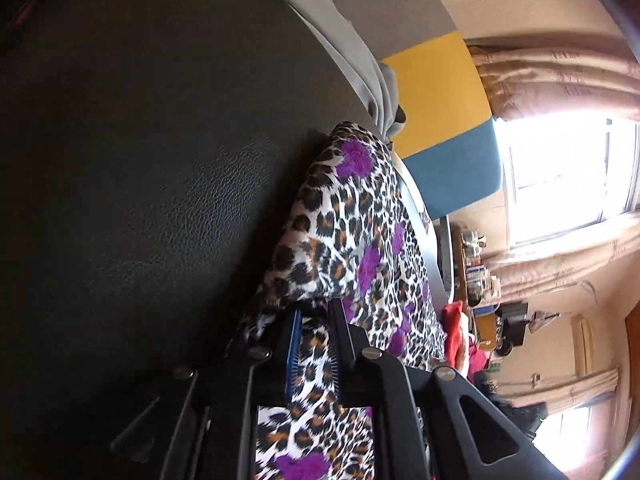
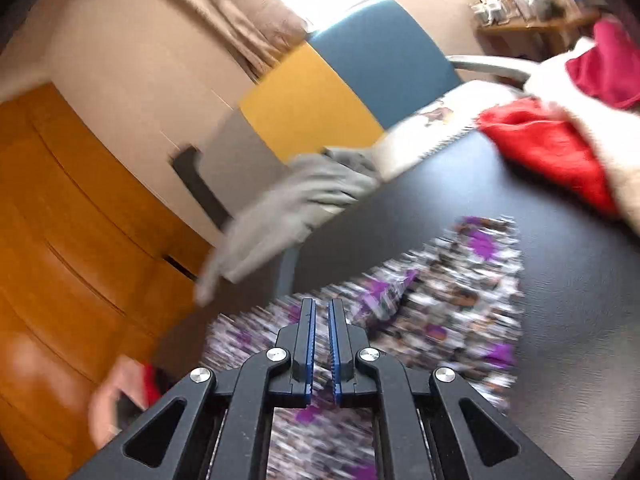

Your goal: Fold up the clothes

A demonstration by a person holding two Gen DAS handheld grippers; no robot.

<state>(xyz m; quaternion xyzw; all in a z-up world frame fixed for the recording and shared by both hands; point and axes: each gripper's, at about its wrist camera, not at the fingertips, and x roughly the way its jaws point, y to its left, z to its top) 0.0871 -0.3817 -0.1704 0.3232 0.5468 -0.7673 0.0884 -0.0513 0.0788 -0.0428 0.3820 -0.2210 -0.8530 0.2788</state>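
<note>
1. Left gripper [image 1: 316,344]: jaws narrow, with a bunched strip of the leopard-print garment [image 1: 352,216] running between the blue pads. It looks pinched, and the cloth rises in a ridge off the black tabletop [image 1: 140,160] ahead of the fingers.
2. Right gripper [image 2: 322,344]: jaws nearly together with a thin gap, and I see no cloth in that gap. It hovers above the same garment [image 2: 440,300]. The right view is motion-blurred, so contact is unclear.
3. Garment location: on the black tabletop [image 2: 560,280], near the edge by the grey cloth [image 2: 288,208]. A red cloth [image 2: 548,152] sits well apart at the far side.
4. Long axis: in the right view it runs from the gripper diagonally up-right, narrowing to a tip toward the red cloth. In the left view it runs straight away from the fingers.
5. Risk A: only 1 pinch point looks secure. Pulling from it would drag the whole piece instead of creasing it.
6. Risk B: the thin, slick-looking fabric could slip out of the pads if the lift is fast.
7. Risk C: the garment sits close to the table edge, so a sideways tug could take it or the grey cloth over.
8. Fold stage: cannot tell from this.
</note>
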